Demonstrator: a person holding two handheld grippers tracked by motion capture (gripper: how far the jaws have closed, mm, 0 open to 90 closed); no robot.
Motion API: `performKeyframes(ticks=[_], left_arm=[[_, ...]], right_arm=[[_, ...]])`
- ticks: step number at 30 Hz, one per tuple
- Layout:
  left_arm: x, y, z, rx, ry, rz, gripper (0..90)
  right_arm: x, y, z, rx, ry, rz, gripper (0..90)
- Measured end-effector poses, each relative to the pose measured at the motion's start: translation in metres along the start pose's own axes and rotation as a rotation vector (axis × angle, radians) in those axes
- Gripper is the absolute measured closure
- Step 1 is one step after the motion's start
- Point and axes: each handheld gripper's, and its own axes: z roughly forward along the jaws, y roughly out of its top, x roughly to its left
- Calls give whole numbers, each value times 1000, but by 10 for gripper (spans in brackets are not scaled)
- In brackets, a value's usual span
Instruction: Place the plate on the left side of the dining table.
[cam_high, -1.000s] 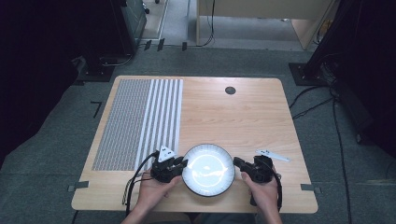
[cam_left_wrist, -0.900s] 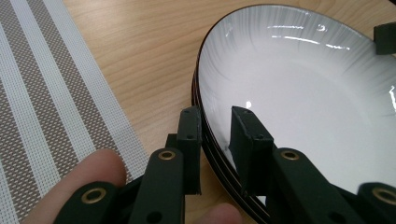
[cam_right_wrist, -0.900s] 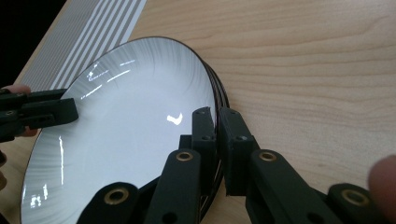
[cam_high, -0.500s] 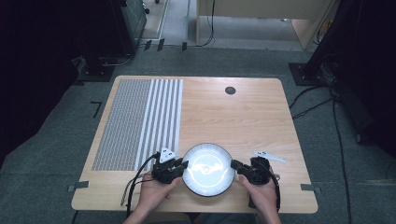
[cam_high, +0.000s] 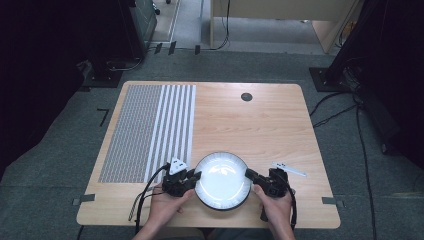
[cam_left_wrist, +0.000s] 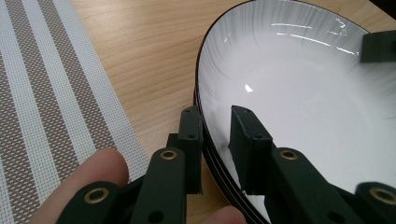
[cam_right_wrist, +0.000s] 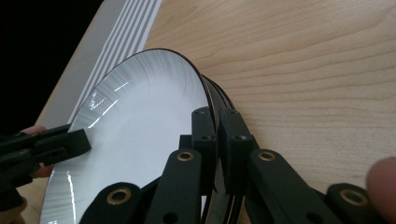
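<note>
So both grippers are clamped onto the same white plate (cam_high: 222, 180), one on each side. The left gripper (cam_high: 191, 177) has its fingers (cam_left_wrist: 250, 140) pinching the plate's left rim, one finger inside the bowl and one outside. The right gripper (cam_high: 251, 176) is doing the same on the right rim, fingers (cam_right_wrist: 204, 135) squeezed tight over the dark edge. The plate sits near the front edge of the tabletop (cam_high: 280, 125), roughly mid-width, just right of the striped placemat (cam_high: 150, 130).
</note>
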Motion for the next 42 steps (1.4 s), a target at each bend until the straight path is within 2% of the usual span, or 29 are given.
performKeyframes(ticks=[1, 2, 3, 5, 9, 12, 16, 22, 31, 37, 42], left_arm=[[-1, 0, 0, 1, 5, 18, 725], [-2, 0, 0, -2, 13, 32, 725], [-3, 0, 0, -9, 25, 44, 707], [-2, 1, -2, -19, 28, 34, 694], [2, 2, -3, -16, 7, 22, 697], [2, 2, -4, -16, 7, 12, 698], [2, 2, -5, -20, 14, 5, 712], [6, 3, -11, -37, 24, -32, 732], [10, 7, -22, -22, 32, -74, 743], [20, 14, -34, -36, 39, -91, 746], [32, 26, -47, -68, 54, -110, 756]], right_arm=[[-3, 0, 0, -2, 26, 39, 860], [-3, 0, 0, -2, 26, 39, 860], [-5, 0, 1, 5, 41, 66, 858], [-12, -3, 5, 38, 98, 170, 856], [-11, -5, 7, 37, 91, 168, 857], [-13, -4, 7, 38, 114, 207, 855], [-11, -5, 6, 28, 103, 198, 854], [-2, -5, 6, 19, 102, 184, 854], [11, 0, 7, 17, 90, 155, 854], [27, 9, 11, 24, 94, 142, 854], [46, 22, 18, 19, 106, 118, 854]])
